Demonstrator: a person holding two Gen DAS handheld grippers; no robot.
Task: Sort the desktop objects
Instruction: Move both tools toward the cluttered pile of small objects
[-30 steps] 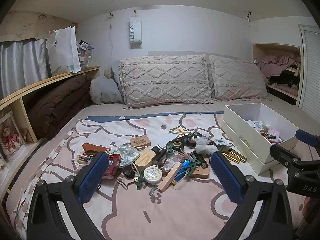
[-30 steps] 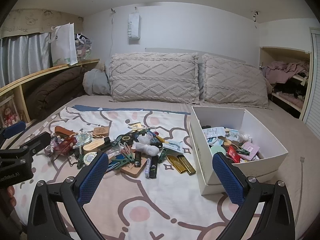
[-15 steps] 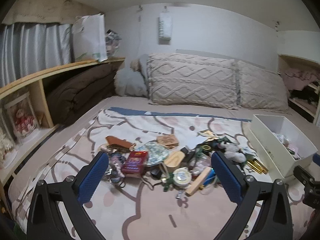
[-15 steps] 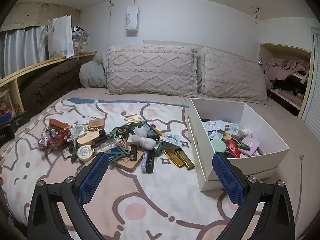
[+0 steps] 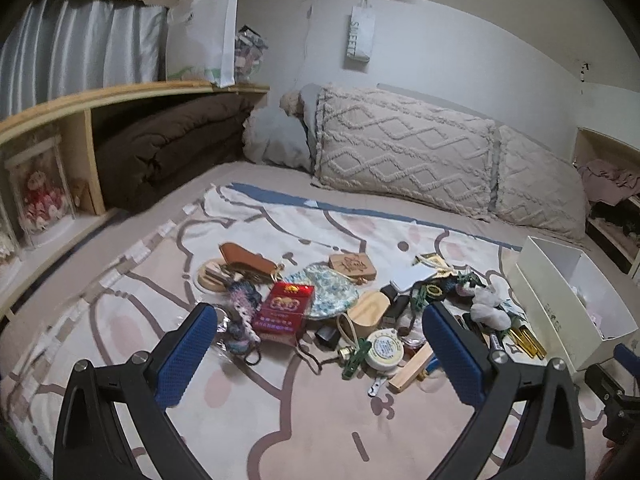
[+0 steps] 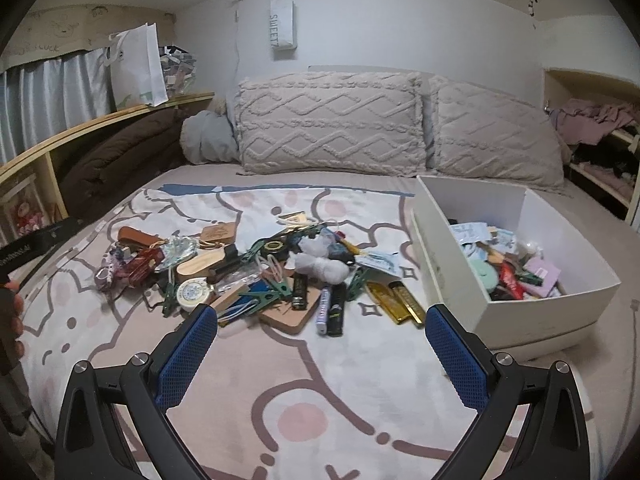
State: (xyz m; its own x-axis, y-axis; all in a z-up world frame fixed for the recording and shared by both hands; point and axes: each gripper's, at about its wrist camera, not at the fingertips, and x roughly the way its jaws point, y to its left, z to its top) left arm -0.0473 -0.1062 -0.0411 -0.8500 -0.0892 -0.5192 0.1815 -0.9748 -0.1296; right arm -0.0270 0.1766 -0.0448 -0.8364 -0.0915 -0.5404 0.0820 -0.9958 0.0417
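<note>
- Jaws standing wide apart on both tools: left gripper (image 5: 320,338) hanging empty, low in its frame, above the left part of the clutter; right gripper (image 6: 321,340) likewise gaping, gripping nothing, hovering over bare blanket (image 6: 320,392) at the lower middle of the frame.
- Lying just beyond the left tips, centre of frame: red cigarette pack (image 5: 283,309), partly overlapping a floral pouch (image 5: 332,290), with a round tin (image 5: 385,350) and a wooden stick (image 5: 412,368) toward the lower right.
- Sitting ahead of the right tips, middle of frame: two gold lighters (image 6: 396,302), a dark lighter (image 6: 337,314), green clothespins (image 6: 266,294), a wooden board (image 6: 290,316) underneath.
- Judging the handling: pack looking light and boxy, probably crushable, best pinched across its narrow sides; lighters looking stiff, slick and thin, likely needing a low pinch across the width; pouch and the white tissue wad (image 6: 322,268) looking soft, likely yielding under the pads.
- Waiting at the right of the frame: white box (image 6: 448,280), already partly filled, just beside the pile.
- Showing at the far left edge of the right view: part of the other tool and a hand (image 6: 12,320).
</note>
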